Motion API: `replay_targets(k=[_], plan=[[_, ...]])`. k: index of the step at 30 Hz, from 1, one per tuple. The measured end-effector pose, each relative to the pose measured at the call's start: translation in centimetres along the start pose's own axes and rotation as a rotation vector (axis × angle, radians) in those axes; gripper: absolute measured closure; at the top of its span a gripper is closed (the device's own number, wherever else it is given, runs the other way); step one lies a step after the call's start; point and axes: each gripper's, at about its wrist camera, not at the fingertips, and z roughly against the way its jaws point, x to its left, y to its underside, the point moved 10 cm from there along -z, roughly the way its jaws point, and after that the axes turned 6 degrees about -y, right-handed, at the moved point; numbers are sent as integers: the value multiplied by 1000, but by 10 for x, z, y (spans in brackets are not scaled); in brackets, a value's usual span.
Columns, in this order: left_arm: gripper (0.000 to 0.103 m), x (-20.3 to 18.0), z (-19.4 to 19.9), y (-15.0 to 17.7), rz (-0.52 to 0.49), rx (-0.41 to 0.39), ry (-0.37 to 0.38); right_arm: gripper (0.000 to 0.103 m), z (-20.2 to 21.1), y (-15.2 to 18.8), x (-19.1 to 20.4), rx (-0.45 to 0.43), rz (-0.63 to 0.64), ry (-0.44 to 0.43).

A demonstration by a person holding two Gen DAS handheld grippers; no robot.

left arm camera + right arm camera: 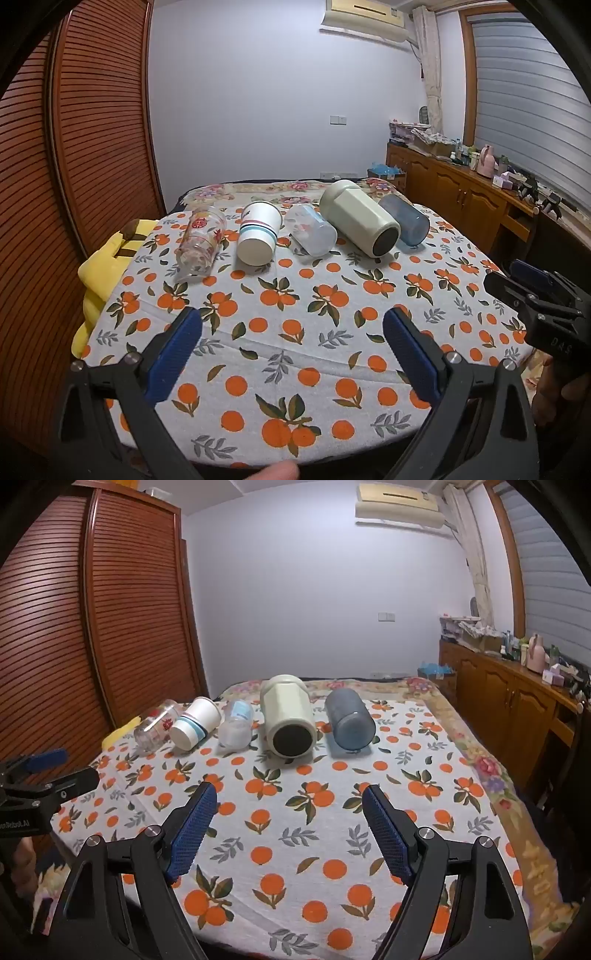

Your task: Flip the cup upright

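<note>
Where the left wrist camera looks out over the orange-printed cloth [295,332], five cups lying on their sides in a row well beyond the left gripper [291,325], jaws spread wide on nothing: red-printed clear glass [201,240], striped white paper cup [258,232], frosted plastic cup [312,230], cream faceted tumbler [358,218], blue translucent cup [406,219].

From the right wrist: right gripper [290,805] likewise agape and empty, cream faceted tumbler [290,716] straight ahead, far off.

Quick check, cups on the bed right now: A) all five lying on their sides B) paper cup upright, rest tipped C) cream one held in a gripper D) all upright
A: the glass cup, paper cup, frosted cup, cream cup and blue cup all lie on their sides on the orange-print sheet; the left gripper and right gripper are open, holding nothing.
</note>
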Motion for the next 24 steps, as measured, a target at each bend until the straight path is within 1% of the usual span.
replay_targets(k=[24], plan=[[4, 0, -1, 1, 3, 7, 4, 20, 1, 0, 1, -6, 3, 1]])
